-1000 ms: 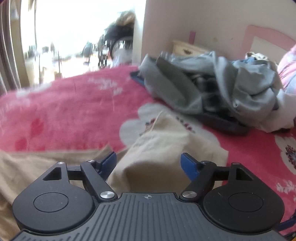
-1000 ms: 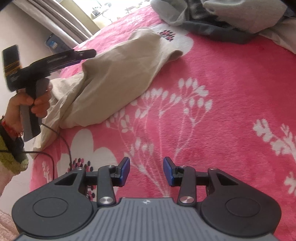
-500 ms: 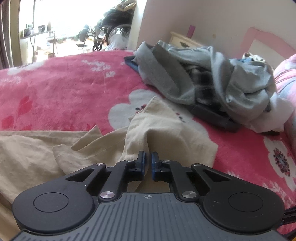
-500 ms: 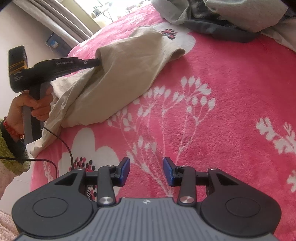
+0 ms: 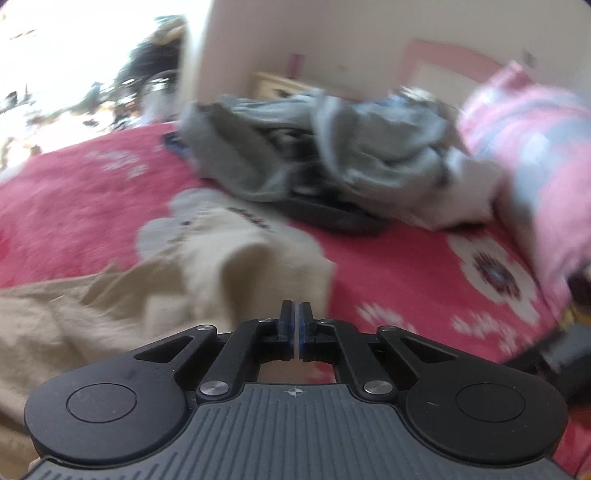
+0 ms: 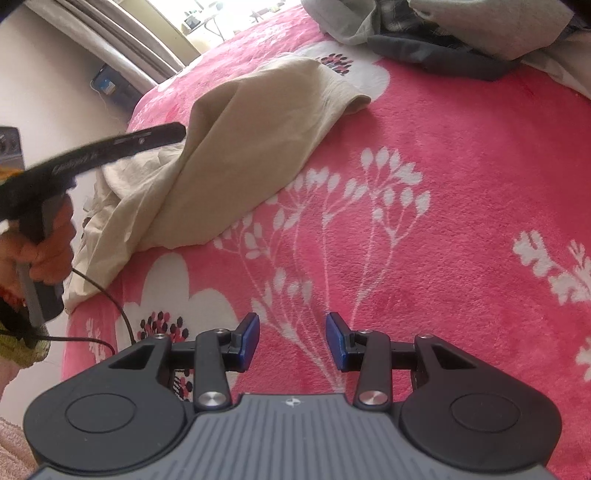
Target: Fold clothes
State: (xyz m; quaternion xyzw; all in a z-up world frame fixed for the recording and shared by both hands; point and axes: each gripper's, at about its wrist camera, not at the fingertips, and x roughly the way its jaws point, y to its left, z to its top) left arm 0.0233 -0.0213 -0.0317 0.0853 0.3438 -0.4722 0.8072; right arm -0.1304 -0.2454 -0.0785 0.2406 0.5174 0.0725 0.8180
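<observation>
A beige garment (image 5: 221, 266) lies crumpled on the pink floral blanket (image 5: 406, 266). My left gripper (image 5: 295, 306) has its blue pads pressed together on a fold of it. In the right wrist view the beige garment (image 6: 240, 155) tents up to a peak where the left gripper (image 6: 179, 129) pinches it, and a person's hand (image 6: 48, 254) holds that gripper's handle. My right gripper (image 6: 291, 332) hovers open over the bare blanket (image 6: 443, 184), with nothing between its fingers.
A pile of grey and dark clothes (image 5: 332, 147) sits at the far side of the bed, also seen as the pile (image 6: 461, 29). A pink pillow (image 5: 535, 155) lies to the right. A black cable (image 6: 110, 299) trails off the bed's left edge.
The left gripper's jaws closed on a fold of the beige garment, then swung and drew the cloth up into a peak. The right gripper stayed where it was, still open.
</observation>
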